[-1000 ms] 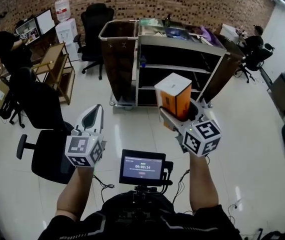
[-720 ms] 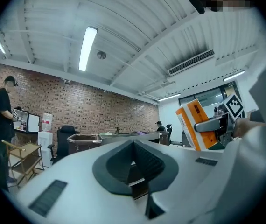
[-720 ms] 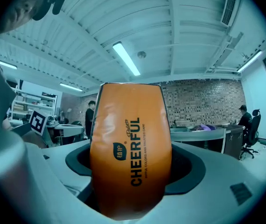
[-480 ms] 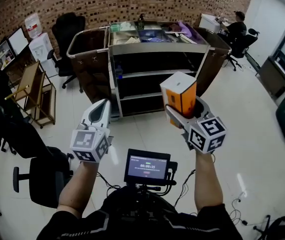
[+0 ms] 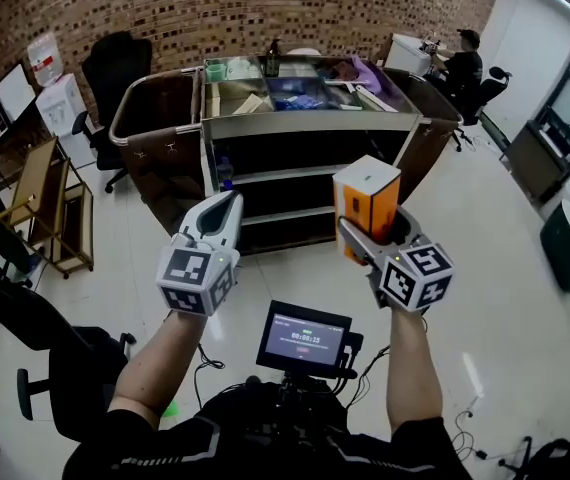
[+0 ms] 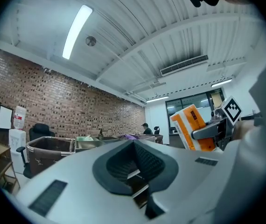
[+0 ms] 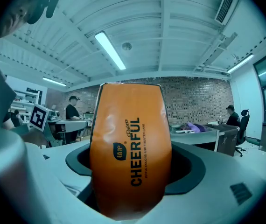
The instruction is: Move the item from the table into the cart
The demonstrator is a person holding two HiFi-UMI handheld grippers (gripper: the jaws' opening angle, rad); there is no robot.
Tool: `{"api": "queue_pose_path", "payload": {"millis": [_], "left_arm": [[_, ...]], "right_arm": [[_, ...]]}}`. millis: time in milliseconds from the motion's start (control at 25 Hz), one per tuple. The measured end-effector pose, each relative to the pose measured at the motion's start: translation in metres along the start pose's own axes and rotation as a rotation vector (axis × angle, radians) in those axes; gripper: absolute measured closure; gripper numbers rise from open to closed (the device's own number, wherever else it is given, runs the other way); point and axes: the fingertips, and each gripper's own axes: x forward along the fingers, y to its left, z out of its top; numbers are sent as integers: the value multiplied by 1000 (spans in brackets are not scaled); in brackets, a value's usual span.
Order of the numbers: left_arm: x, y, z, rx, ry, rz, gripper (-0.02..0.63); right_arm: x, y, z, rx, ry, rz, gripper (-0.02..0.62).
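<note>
Cart [image 5: 305, 121] nearer than before, orange box [image 5: 367, 196] clamped in right claw [image 5: 373, 232]

Head view looks steeply down; both gripper views face the cart [image 5: 305, 120].

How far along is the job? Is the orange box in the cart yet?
Picked up: the orange box is clamped in the right hand-held gripper. In hand: it is held up in front of the cart. Left: setting it inside. The left hand-held gripper is shut, empty.

Box [image 5: 365, 198] before cart [image 5: 305, 125], chair [image 5: 115, 68] left
</note>
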Motion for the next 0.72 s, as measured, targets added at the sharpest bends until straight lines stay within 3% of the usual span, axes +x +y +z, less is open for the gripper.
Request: {"api": "queue_pose_path", "payload": {"millis": [480,720], "left_arm": [[265,49,19,16,-31,21,598],[403,124,29,0,-12,56,598]], "right_arm": [[170,-201,31,-115,17,88,216],[306,-294,59,-191,60,144,216]]}}
